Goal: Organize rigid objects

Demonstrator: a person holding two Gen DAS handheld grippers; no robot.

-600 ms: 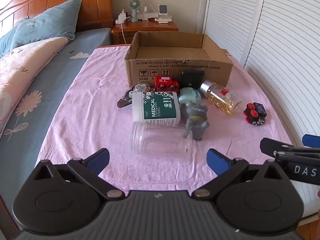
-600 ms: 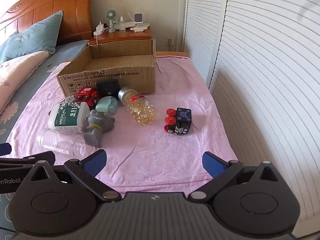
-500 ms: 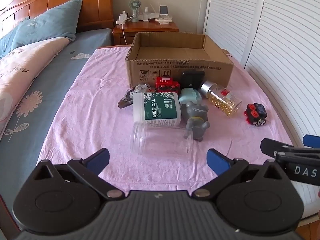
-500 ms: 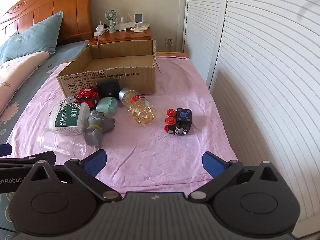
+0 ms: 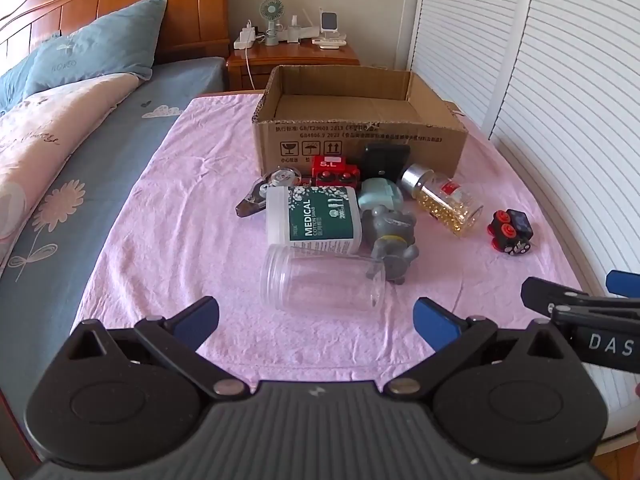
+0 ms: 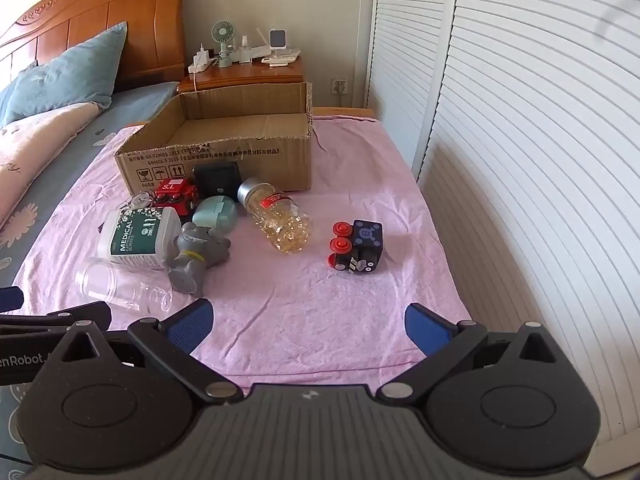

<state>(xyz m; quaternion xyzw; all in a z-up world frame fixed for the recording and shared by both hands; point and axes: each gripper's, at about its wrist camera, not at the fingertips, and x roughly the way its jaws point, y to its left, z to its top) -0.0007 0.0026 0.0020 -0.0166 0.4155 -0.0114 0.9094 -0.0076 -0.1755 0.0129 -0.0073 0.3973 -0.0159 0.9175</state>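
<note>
An open cardboard box (image 5: pixel 438 142) (image 6: pixel 224 162) stands at the far end of a pink cloth. In front of it lie a clear plastic jar (image 5: pixel 322 285) (image 6: pixel 120 288), a white and green cotton-swab tub (image 5: pixel 314 220) (image 6: pixel 138 236), a grey toy figure (image 5: pixel 392 240) (image 6: pixel 196 256), a bottle of yellow capsules (image 5: pixel 446 200) (image 6: pixel 280 218), a red toy car (image 5: pixel 334 170) (image 6: pixel 174 196), a mint case (image 5: pixel 380 194), a black box (image 5: pixel 386 156) and a black and red toy (image 5: pixel 511 232) (image 6: pixel 356 246). My left gripper (image 5: pixel 316 318) is open just short of the clear jar. My right gripper (image 6: pixel 308 322) is open and empty, near the cloth's front edge.
A bed with a blue sheet (image 5: pixel 100 184), a pink quilt and blue pillows lies to the left. A wooden nightstand (image 5: pixel 292 60) with a small fan stands behind the box. White slatted doors (image 6: pixel 520 140) run along the right. A tape dispenser (image 5: pixel 266 190) lies left of the tub.
Both views have shifted only slightly. No object on the cloth has moved, and both grippers stay open.
</note>
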